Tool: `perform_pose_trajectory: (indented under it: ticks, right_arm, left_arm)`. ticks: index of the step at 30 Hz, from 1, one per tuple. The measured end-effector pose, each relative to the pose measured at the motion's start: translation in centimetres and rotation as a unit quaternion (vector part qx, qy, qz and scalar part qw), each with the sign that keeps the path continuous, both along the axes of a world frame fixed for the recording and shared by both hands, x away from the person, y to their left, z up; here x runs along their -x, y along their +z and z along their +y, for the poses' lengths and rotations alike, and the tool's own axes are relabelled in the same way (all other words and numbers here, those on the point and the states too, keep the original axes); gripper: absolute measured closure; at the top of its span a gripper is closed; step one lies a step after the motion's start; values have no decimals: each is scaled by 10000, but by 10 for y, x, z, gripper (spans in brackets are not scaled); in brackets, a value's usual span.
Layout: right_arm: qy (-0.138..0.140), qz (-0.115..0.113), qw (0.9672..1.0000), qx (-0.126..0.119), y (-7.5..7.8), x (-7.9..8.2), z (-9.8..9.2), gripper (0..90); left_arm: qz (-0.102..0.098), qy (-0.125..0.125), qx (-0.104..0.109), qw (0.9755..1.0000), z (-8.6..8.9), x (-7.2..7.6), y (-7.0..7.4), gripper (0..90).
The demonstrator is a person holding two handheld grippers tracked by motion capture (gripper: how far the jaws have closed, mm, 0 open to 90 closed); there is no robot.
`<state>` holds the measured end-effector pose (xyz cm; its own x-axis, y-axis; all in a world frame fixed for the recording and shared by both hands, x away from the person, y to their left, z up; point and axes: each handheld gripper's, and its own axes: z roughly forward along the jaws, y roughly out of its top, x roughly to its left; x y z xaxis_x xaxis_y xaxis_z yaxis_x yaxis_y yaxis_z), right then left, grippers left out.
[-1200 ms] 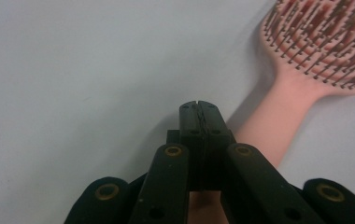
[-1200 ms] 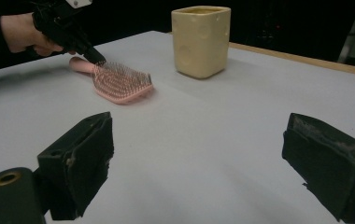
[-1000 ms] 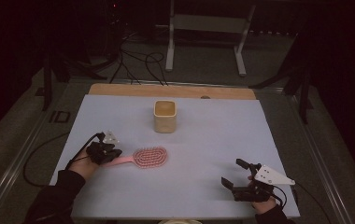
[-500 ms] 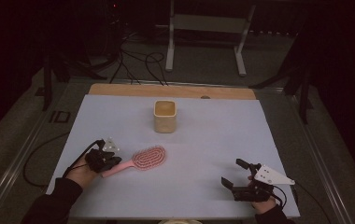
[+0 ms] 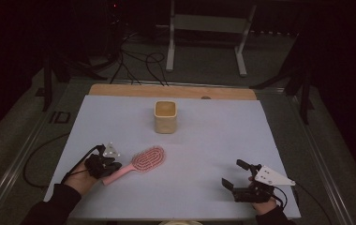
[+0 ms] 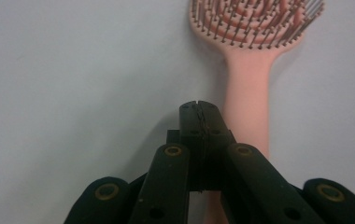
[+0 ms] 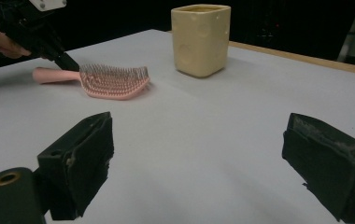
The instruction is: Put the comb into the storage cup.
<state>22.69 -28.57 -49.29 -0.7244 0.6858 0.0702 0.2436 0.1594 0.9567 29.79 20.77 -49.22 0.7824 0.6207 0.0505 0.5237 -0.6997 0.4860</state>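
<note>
Looking down from the high view, I take the pale yellow square cup (image 5: 166, 116) as my landmark: it stands upright toward the far middle of the counter (image 5: 223, 140), which is covered in a light sheet. The pink hairbrush (image 5: 141, 162) lies flat, nearer to me than the cup and a little to its left, bristles up, its oval head toward the cup and its handle angling away toward my left hand.

My left claw (image 5: 112, 167) sits at the handle end of the brush, on the side away from the cup. In the left gripper view its jaws are pressed fully together with nothing between them, and the tips (image 6: 199, 112) lie just beside the brush handle (image 6: 246, 102), on the counter surface to one side of it. Whether they touch the handle I cannot tell.

My right claw (image 5: 236, 175) is well apart from the cup, at the near right of the counter. Its jaws stand wide open and empty, bare counter between them, pointing toward the cup (image 7: 200, 38) and the brush (image 7: 105, 80).
</note>
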Motion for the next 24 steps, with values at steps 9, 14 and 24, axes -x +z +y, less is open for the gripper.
perform_pose_trajectory:
  ticks: [9, 14, 24]
  right_arm:
    - [20, -3, 10000, 19, 0, 0, 1, 89]
    - [25, 7, 10000, 5, 0, 0, 1, 89]
    - [32, 2, 10000, 10, -1, 0, 1, 89]
  left_arm:
    - [90, -59, -39, 9999, -5, 11, 2, 900]
    - [131, -87, -56, 9999, -9, 15, 2, 900]
    - [304, -124, -9, 9995, -11, 19, 4, 900]
